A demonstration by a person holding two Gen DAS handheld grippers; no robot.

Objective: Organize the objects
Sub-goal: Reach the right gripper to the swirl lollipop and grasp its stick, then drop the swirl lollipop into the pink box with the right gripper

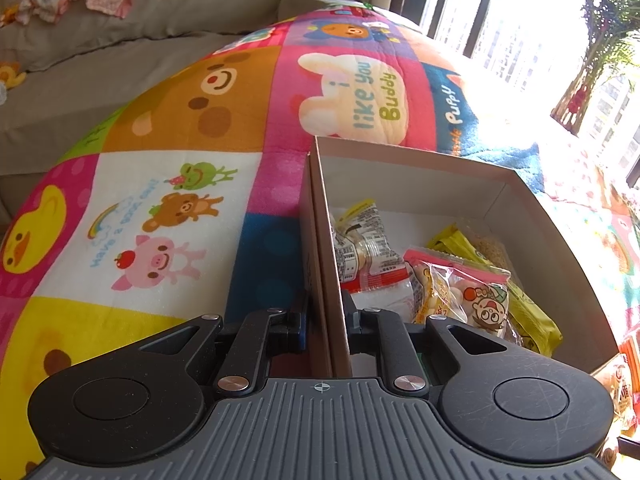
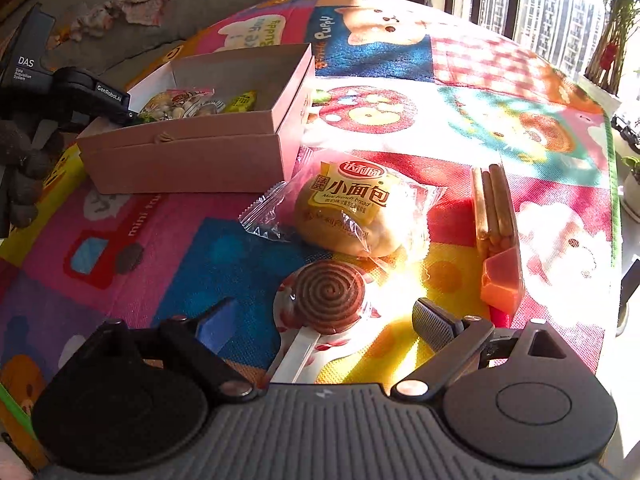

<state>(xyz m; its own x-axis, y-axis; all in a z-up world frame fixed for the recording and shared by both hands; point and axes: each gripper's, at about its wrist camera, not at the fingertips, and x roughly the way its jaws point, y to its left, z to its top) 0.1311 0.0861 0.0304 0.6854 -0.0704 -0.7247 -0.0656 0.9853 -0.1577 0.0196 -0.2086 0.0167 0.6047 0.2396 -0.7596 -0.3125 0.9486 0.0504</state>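
A pale cardboard box (image 1: 500, 176) sits on a colourful cartoon mat and holds several wrapped snacks (image 1: 460, 288). My left gripper (image 1: 326, 320) is shut on the box's left wall, one finger outside and one inside. The box also shows in the right wrist view (image 2: 192, 148), with the left gripper (image 2: 120, 114) at its far-left side. My right gripper (image 2: 328, 320) is open, its fingers either side of a brown spiral lollipop (image 2: 330, 294) on a white stick. A wrapped mini bread (image 2: 352, 208) lies just beyond. A pack of biscuit sticks (image 2: 496, 228) lies to the right.
The cartoon mat (image 1: 180, 168) covers the surface. A grey sofa (image 1: 120, 40) with crumpled clothes stands behind. Windows and a potted plant (image 2: 612, 40) are at the right, past the mat's edge. Strong sunlight glares on the mat.
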